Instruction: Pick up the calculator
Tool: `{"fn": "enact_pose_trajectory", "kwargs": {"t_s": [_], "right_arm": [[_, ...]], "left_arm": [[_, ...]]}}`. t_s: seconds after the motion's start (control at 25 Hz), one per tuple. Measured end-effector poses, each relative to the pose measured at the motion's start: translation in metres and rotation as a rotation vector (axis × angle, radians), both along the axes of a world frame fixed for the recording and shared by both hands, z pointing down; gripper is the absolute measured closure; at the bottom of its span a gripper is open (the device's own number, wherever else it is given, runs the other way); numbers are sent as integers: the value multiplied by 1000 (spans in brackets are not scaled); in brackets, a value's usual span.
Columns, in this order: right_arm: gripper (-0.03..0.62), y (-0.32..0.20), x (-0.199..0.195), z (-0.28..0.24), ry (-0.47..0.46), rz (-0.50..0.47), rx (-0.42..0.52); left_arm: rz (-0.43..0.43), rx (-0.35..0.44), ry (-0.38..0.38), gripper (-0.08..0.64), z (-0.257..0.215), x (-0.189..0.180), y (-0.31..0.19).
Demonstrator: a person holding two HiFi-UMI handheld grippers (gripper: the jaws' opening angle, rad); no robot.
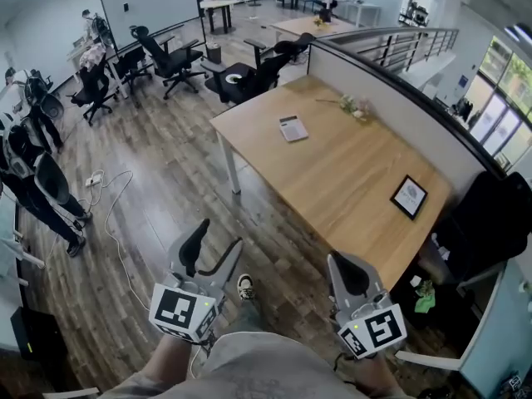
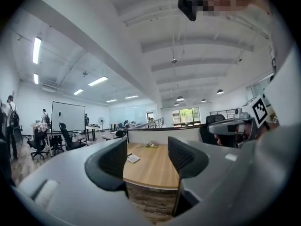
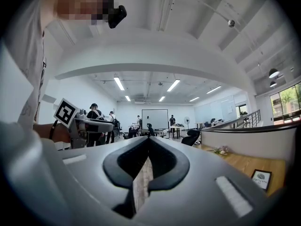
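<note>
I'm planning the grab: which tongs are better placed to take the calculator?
Likely left. The left tongs stand open and empty, with the calculator framed between their jaws in the left gripper view. The right tongs are shut, and the table sits off to one side of their view.

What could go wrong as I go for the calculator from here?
The calculator lies flat, well in from the near edge of the table, so the open left gripper may shove it rather than grip it. The right gripper is shut. The flower sprig beyond might get brushed.
</note>
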State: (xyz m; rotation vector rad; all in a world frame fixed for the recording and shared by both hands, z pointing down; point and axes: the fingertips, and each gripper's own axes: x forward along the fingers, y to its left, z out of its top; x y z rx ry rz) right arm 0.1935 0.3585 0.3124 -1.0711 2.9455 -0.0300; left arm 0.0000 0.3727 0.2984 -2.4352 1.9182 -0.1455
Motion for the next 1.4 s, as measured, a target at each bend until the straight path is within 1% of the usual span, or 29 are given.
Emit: {"fn": "enact_pose_trajectory", "kwargs": {"t_s": [0.12,0.44,0.6,0.8,1.0,1.16,1.28,1.4], "right_arm": [[581,-28,-22,4,21,-3,-6],[581,-117,-86,10,51,16,-47],[581,-159,-122,6,59,15,-66],[581,-206,-160,14,66,34,-102],[581,-246,-196,15,77,46,-109],[581,-266,-206,25,94,57,-132],[581,-282,-207,38,116,70,-157],[581,-299,-203,51,124,92,-196]], "left_arm": [[-8,12,12,288,-2,-24,-28],[26,-52,-2,288,9,-83,-123],[25,-62,0,288,8,-119,-172],[51,-83,14,288,14,-156,-222],[75,-93,31,288,13,-193,-268],[97,-96,28,288,15,-205,-299],[114,-102,23,288,19,-206,-323],[135,-124,26,288,27,-202,-349]]}}
